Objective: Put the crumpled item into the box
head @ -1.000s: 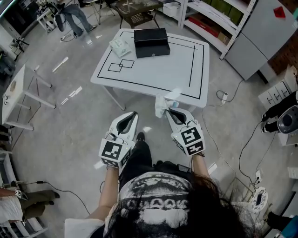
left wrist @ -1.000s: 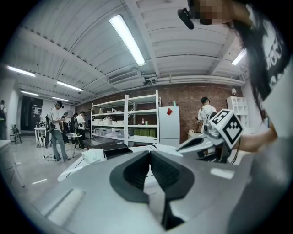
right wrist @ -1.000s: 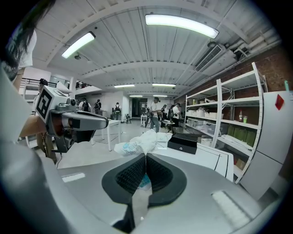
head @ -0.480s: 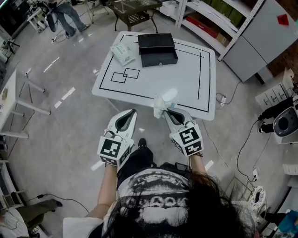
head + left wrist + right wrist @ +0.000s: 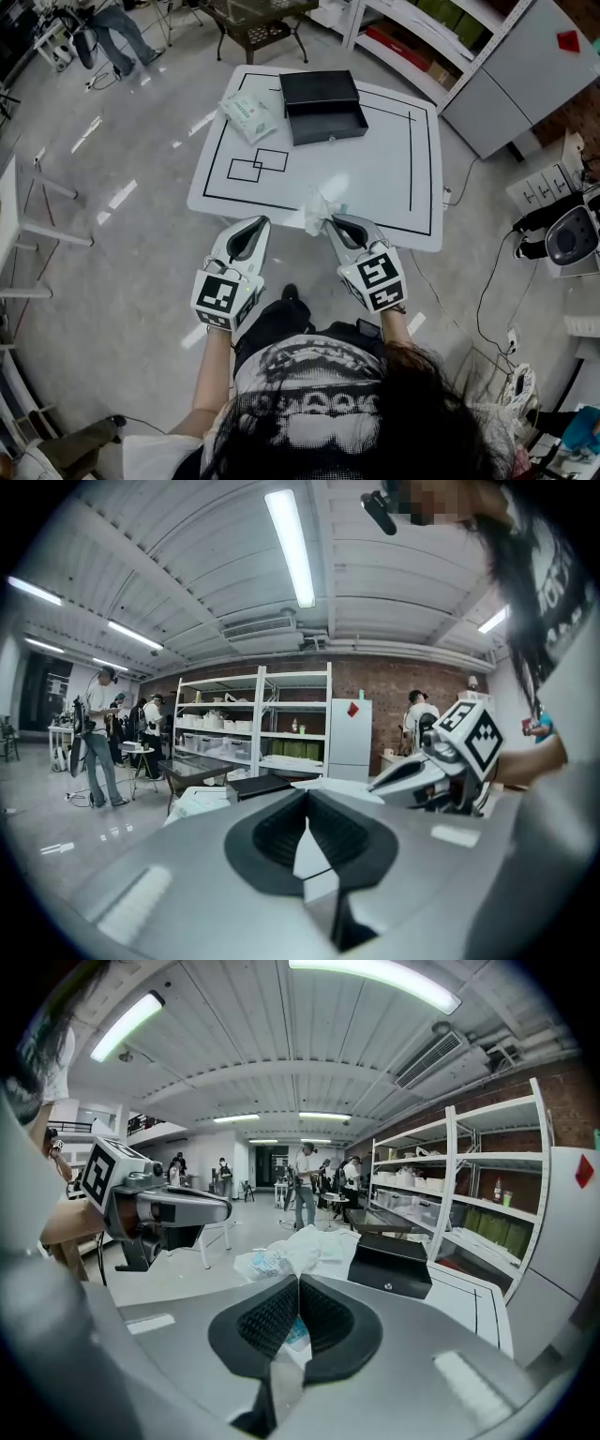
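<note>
Crumpled item [image 5: 317,212] gripped at table [image 5: 394,187] edge
The item is pinched between the tips of the right gripper [image 5: 330,223], over the near edge, well apart from the box [image 5: 323,105]. The left gripper [image 5: 262,224] is seen closed, empty, alongside.

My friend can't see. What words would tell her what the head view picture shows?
A person's right gripper holds a crumpled white wrapper by the near edge of a white table. A black box sits at the far side; the left gripper is shut and empty.
</note>
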`<state>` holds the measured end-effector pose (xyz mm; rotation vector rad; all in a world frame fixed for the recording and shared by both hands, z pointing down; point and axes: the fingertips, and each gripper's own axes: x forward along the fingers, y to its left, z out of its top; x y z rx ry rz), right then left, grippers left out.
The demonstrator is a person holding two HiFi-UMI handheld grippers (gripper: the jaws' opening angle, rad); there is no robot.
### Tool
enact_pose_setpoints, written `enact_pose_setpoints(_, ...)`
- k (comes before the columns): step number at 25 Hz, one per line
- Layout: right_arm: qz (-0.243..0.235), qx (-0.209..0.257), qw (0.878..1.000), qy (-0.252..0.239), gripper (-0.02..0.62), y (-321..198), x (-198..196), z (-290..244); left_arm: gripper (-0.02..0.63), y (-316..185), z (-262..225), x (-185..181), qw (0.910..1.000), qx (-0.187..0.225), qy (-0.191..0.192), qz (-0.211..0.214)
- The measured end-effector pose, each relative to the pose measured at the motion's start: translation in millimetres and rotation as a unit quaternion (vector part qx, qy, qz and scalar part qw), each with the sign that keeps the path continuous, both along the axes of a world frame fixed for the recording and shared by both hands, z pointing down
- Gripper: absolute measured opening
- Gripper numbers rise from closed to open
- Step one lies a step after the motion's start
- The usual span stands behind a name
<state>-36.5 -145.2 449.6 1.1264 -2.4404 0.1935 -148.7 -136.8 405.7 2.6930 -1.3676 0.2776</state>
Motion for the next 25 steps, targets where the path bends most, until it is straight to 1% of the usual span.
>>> enact_pose_setpoints(6, 0.02, 0.001, 1.0, 0.005, 0.008, -17.2, -12.4, 1.9, 0.0, -19.3, 6.3, -9.2, 0.9997, -0.002, 0.005, 0.024)
enact_pose_setpoints(11, 0.032, 0.004, 0.999, 0.012, 0.008, -23.7, -15.6, 0.8, 0.0, -27.4, 3.2, -11.3, 0.9992, 0.006, 0.01, 0.039)
enact_pose_setpoints(20, 0.058, 0.001, 0.998, 0.02, 0.009, -24.8, -2.2, 2.2, 0.0, -31.9, 0.8, 0.0, 0.998, 0.006, 0.018, 0.061)
enact_pose_setpoints(25, 0.061, -0.002, 0.998, 0.027, 0.009, -33.0, 4.0, 7.8, 0.0, -34.3, 2.2, 6.7, 0.9973, 0.004, 0.024, 0.069)
